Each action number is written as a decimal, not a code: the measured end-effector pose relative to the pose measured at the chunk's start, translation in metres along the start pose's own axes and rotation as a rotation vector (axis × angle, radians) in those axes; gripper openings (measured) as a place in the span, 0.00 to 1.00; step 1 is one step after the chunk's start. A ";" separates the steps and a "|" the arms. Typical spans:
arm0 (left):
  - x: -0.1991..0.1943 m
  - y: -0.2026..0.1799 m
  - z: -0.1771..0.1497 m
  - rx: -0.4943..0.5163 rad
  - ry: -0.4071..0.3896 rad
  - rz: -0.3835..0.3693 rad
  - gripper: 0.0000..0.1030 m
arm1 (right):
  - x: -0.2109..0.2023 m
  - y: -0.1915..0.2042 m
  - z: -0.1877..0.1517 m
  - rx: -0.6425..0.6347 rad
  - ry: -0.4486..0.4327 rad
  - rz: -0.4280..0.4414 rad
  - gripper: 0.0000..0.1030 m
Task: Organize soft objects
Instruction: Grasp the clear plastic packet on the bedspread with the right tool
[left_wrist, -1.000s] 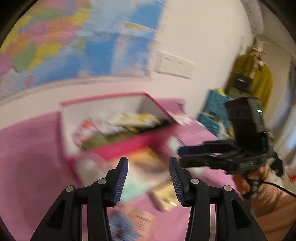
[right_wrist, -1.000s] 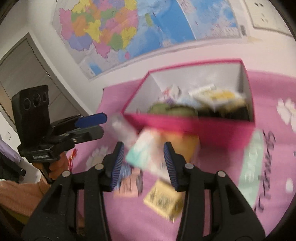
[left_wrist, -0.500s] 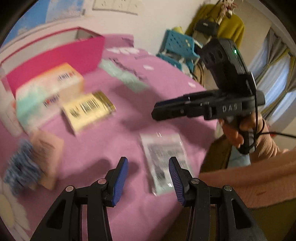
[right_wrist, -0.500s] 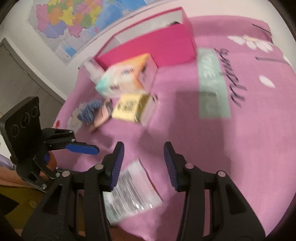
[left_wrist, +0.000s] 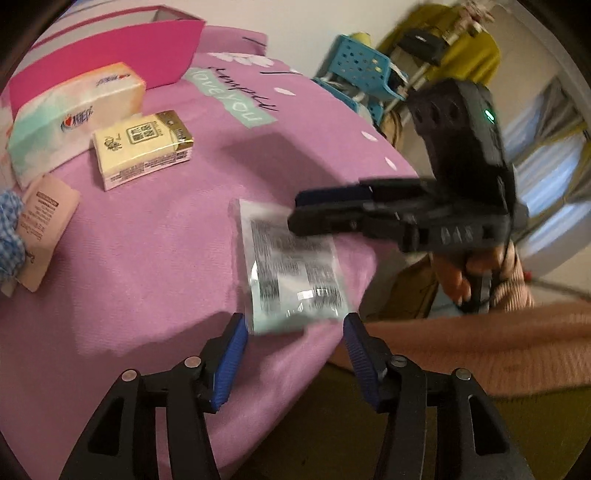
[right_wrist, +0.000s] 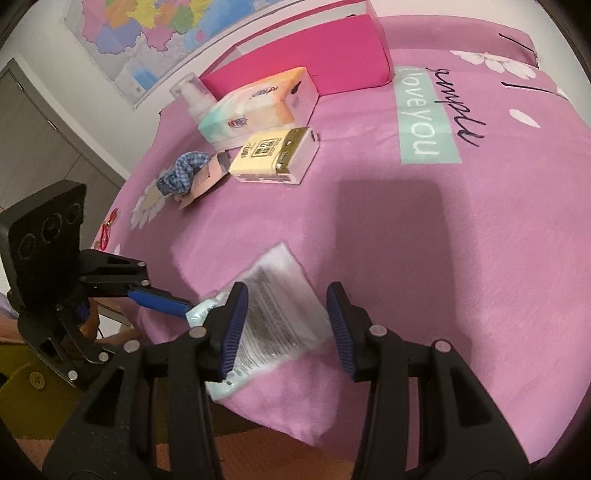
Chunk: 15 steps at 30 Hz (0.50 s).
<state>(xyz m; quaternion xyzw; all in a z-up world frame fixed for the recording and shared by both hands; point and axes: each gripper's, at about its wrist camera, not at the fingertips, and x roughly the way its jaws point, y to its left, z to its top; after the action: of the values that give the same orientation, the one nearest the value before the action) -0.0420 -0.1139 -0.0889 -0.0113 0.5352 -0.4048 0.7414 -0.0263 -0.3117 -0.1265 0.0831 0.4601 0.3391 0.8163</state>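
Note:
A flat clear plastic packet with black print (left_wrist: 291, 269) lies near the front edge of the pink cloth; it also shows in the right wrist view (right_wrist: 269, 321). My left gripper (left_wrist: 293, 354) is open just short of its near end. My right gripper (right_wrist: 282, 325) is open and hovers over the packet; it also shows in the left wrist view (left_wrist: 306, 210). Further back lie a yellow tissue pack (left_wrist: 142, 147), a large tissue pack (left_wrist: 74, 114), a blue checked scrunchie on a pink card (right_wrist: 184, 173) and a pink box (right_wrist: 314, 62).
The pink cloth (right_wrist: 424, 229) covers the table, and its front edge drops off right by the packet. A white bottle (right_wrist: 192, 92) stands left of the pink box. A blue plastic crate (left_wrist: 365, 70) and a yellow garment (left_wrist: 469, 40) stand beyond the table.
Both grippers have swung down from facing the pink box and closed in on the clear packet at the table's front edge. Both stayed open.

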 end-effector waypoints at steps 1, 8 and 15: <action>0.002 0.001 0.001 -0.018 -0.012 0.017 0.36 | 0.001 0.002 0.000 -0.001 -0.002 0.002 0.45; -0.006 0.025 0.008 -0.140 -0.103 0.150 0.14 | 0.004 0.001 -0.002 0.057 -0.054 0.032 0.46; -0.018 0.044 0.000 -0.218 -0.085 0.049 0.22 | 0.005 0.011 -0.004 -0.001 -0.049 -0.029 0.46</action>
<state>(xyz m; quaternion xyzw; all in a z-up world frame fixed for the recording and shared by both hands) -0.0178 -0.0738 -0.0948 -0.0959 0.5442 -0.3249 0.7675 -0.0331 -0.3007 -0.1268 0.0845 0.4408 0.3253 0.8323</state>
